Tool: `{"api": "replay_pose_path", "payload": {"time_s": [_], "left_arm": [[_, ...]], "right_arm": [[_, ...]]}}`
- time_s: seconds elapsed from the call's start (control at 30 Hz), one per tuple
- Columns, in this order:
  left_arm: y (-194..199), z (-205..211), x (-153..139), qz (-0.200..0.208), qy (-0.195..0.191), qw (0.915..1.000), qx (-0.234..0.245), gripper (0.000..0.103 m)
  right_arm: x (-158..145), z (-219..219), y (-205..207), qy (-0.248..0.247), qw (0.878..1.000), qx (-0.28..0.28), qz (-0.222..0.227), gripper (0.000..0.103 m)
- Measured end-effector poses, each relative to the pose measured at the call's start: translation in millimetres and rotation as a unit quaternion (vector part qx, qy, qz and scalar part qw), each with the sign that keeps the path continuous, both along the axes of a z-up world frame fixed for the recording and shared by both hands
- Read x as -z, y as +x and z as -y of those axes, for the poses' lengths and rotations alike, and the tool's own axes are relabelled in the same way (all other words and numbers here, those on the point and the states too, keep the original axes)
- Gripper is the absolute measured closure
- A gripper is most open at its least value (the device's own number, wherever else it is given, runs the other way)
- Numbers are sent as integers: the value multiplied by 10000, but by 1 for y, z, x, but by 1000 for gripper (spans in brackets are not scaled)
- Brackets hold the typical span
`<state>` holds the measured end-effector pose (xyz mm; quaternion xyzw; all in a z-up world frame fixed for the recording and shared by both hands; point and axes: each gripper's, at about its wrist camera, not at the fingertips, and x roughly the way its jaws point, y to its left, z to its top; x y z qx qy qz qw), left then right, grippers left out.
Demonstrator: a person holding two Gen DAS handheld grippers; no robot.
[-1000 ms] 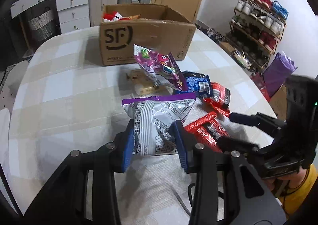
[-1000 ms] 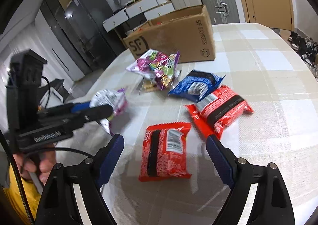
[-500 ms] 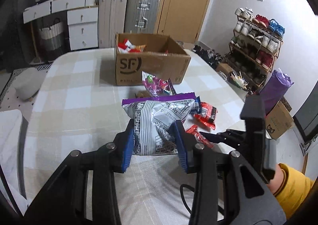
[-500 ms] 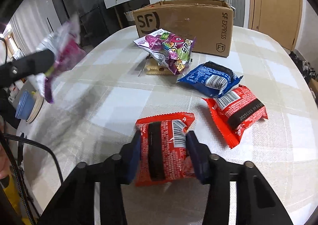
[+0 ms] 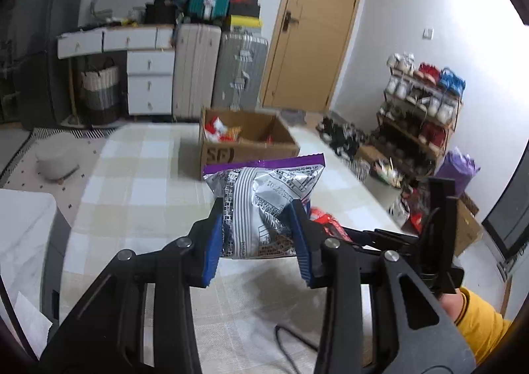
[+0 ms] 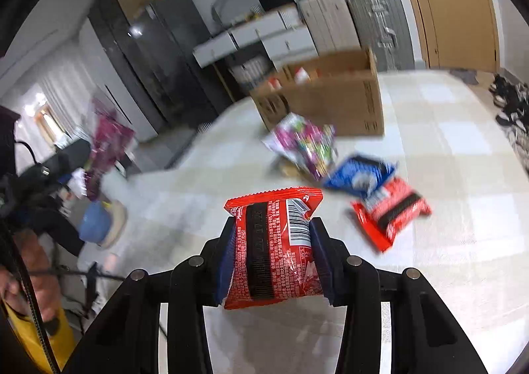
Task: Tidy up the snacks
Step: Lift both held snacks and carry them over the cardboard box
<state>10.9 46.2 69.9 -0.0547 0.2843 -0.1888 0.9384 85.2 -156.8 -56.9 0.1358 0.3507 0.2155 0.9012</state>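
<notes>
My left gripper (image 5: pixel 258 235) is shut on a silver snack bag with a purple top (image 5: pixel 264 199) and holds it high above the table. My right gripper (image 6: pixel 272 255) is shut on a red snack packet (image 6: pixel 274 248), also lifted off the table. The open SF cardboard box (image 5: pixel 248 146) stands at the table's far side with a few snacks inside; it also shows in the right wrist view (image 6: pixel 330 96). A pink-purple bag (image 6: pixel 304 142), a blue packet (image 6: pixel 360 175) and a red packet (image 6: pixel 390 212) lie on the table in front of the box.
The checked tablecloth (image 5: pixel 139 175) covers the table. Suitcases (image 5: pixel 218 70), white drawers (image 5: pixel 148 76) and a door (image 5: pixel 314 27) stand behind it. A shoe rack (image 5: pixel 423 99) is on the right. A dark fridge (image 6: pixel 148 60) stands at the left.
Both grippers have risen well above the table with their packets. The right gripper closed on the red packet and lifted it; the left gripper carries the silver bag higher.
</notes>
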Motion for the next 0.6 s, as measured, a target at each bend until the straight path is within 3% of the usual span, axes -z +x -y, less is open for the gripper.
{"api": "replay_pose_path", "payload": {"time_s": [0.3, 0.6], "left_arm": [[-74, -8, -76, 628, -252, 9977, -89, 68], [-152, -18, -143, 1052, -379, 9936, -150, 68]], "right_arm": [[-98, 0, -45, 398, 9949, -251, 887, 60], [-159, 0, -87, 598, 9880, -422, 1359, 60]]}}
